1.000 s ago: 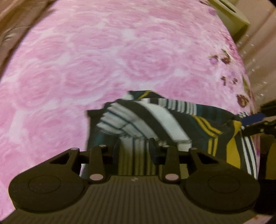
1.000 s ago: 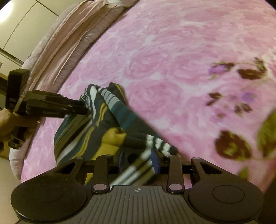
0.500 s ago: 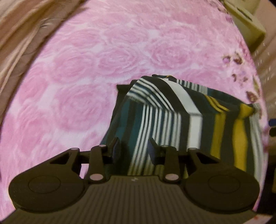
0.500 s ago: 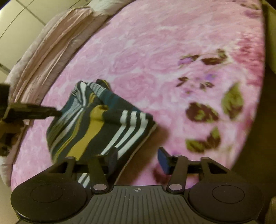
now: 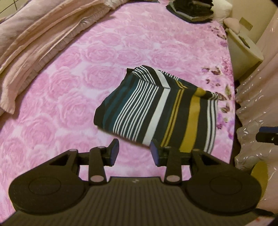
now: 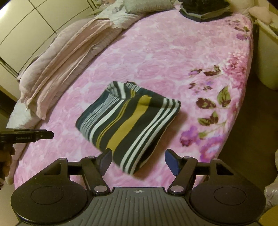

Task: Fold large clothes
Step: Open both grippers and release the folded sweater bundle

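Note:
A striped garment (image 5: 156,107) in teal, white, black and mustard lies folded into a thick rectangle on the pink rose-patterned bed (image 5: 86,60). In the right wrist view the same garment (image 6: 128,125) sits mid-bed. My left gripper (image 5: 134,152) hovers open just before the garment's near edge, with nothing between its fingers. My right gripper (image 6: 139,161) is open too, raised above the near corner of the garment. The left gripper (image 6: 44,135) also shows at the left edge of the right wrist view, held by a hand.
A rumpled pale pink duvet (image 5: 34,38) runs along the bed's left side. A stack of dark folded clothes (image 5: 192,8) sits at the far end, with the same stack (image 6: 205,8) in the right wrist view. A cream bin (image 5: 243,50) stands beside the bed, and a lace curtain (image 5: 257,113) hangs right.
Both grippers have let go of the garment, opened, and pulled back and up. The garment now lies flat and folded on the bed.

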Demonstrator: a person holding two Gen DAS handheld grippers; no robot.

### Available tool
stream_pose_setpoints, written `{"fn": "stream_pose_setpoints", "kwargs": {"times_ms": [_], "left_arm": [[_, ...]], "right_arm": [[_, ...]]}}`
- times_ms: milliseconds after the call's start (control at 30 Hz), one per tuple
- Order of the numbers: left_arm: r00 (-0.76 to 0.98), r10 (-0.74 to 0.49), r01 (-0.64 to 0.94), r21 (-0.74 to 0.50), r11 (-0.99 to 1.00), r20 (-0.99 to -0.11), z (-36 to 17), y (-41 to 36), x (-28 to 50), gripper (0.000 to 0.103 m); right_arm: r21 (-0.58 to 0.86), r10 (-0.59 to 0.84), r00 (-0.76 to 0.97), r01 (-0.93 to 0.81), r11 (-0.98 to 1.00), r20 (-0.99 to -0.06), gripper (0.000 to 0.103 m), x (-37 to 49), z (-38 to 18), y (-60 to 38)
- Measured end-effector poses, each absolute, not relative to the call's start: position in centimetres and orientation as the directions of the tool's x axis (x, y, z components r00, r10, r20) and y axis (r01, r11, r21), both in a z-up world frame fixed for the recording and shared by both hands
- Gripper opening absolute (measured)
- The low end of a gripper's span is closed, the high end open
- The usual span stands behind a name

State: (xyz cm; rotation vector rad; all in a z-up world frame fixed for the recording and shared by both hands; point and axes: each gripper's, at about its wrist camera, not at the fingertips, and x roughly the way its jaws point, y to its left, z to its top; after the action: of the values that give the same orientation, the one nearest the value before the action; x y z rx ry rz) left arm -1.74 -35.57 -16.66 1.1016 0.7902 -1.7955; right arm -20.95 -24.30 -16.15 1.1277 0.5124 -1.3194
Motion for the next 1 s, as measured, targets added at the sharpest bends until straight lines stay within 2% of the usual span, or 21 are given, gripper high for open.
{"fn": "stream_pose_setpoints", "kwargs": {"times_ms": [267,700,800,867,1000], "left_arm": [[-0.247,-0.369,0.904,-0.077,-0.419,-0.896,-15.0,-32.1,-0.2,0.034],[-0.23,-0.364,0.902,-0.057,-0.428,-0.902,-15.4,-30.6,0.4,0.035],[-0.214,-0.369,0.893,-0.027,-0.45,-0.904,-16.0,-30.9,0.3,0.046],[-0.203,-0.385,0.879,0.006,-0.477,-0.901,-16.4,-31.2,0.1,0.064],[-0.179,-0.446,0.794,0.139,-0.592,-0.877,-18.4,-31.8,-0.8,0.07]], "right_arm": [[0.313,-0.478,0.237,0.946,-0.083,-0.845,0.065,-17.9,-13.5,-22.4],[0.293,-0.465,0.251,0.956,-0.018,-0.849,0.065,-16.3,-13.4,-22.6],[0.256,-0.453,0.234,0.967,0.013,-0.86,0.065,-15.9,-13.9,-23.0],[0.179,-0.447,0.195,0.981,0.078,-0.873,0.065,-14.9,-14.4,-23.4],[-0.004,-0.461,0.131,0.96,0.281,-0.878,0.072,-11.6,-16.7,-23.8]]}}
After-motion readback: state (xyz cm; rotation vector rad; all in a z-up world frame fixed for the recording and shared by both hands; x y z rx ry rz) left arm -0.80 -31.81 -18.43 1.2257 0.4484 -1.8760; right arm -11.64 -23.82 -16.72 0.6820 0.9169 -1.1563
